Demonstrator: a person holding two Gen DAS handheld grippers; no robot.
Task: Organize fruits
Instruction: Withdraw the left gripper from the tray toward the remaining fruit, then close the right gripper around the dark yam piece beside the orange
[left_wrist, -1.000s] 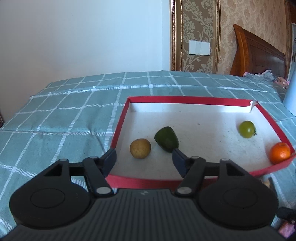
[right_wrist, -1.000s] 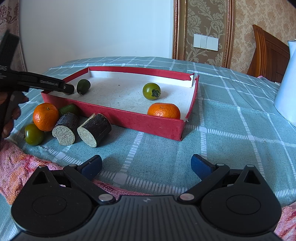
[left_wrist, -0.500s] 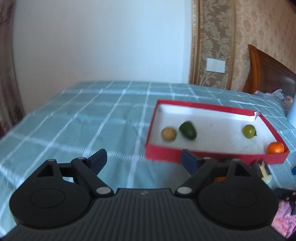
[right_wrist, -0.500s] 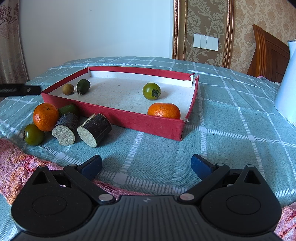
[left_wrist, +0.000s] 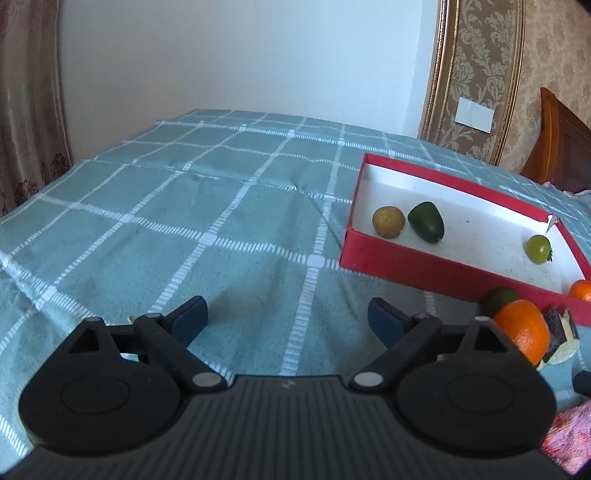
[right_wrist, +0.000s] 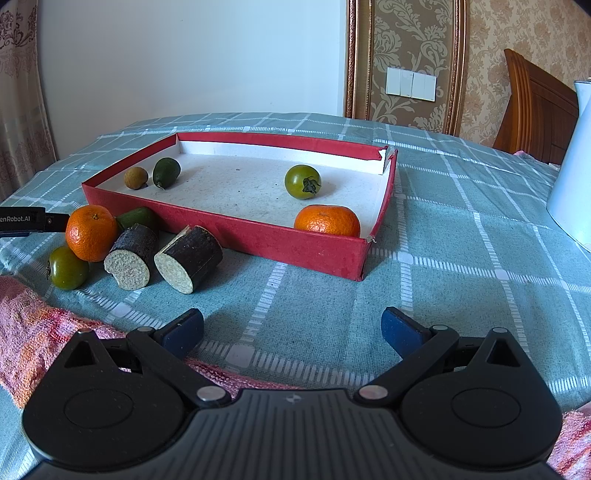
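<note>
A red tray (right_wrist: 258, 240) (left_wrist: 406, 264) holds a brown round fruit (right_wrist: 136, 177) (left_wrist: 388, 221), a dark green avocado (right_wrist: 166, 172) (left_wrist: 426, 221), a green tomato (right_wrist: 303, 181) (left_wrist: 539, 249) and an orange (right_wrist: 327, 220). Outside its near left corner lie an orange (right_wrist: 91, 232) (left_wrist: 524, 328), a green fruit (right_wrist: 136, 218), a green tomato (right_wrist: 68, 267) and two dark cut sugarcane pieces (right_wrist: 190, 258). My left gripper (left_wrist: 288, 317) is open and empty over bare cloth, left of the tray. My right gripper (right_wrist: 291, 328) is open and empty in front of the tray.
A teal checked cloth (left_wrist: 184, 229) covers the table. A pink towel (right_wrist: 33, 332) lies at the near left edge. A white jug (right_wrist: 572, 166) stands at the far right. A wooden chair back (right_wrist: 532, 107) is behind the table.
My left gripper has drawn back from over the tray and swung left, so the tray now lies to its right. The right gripper has not moved.
</note>
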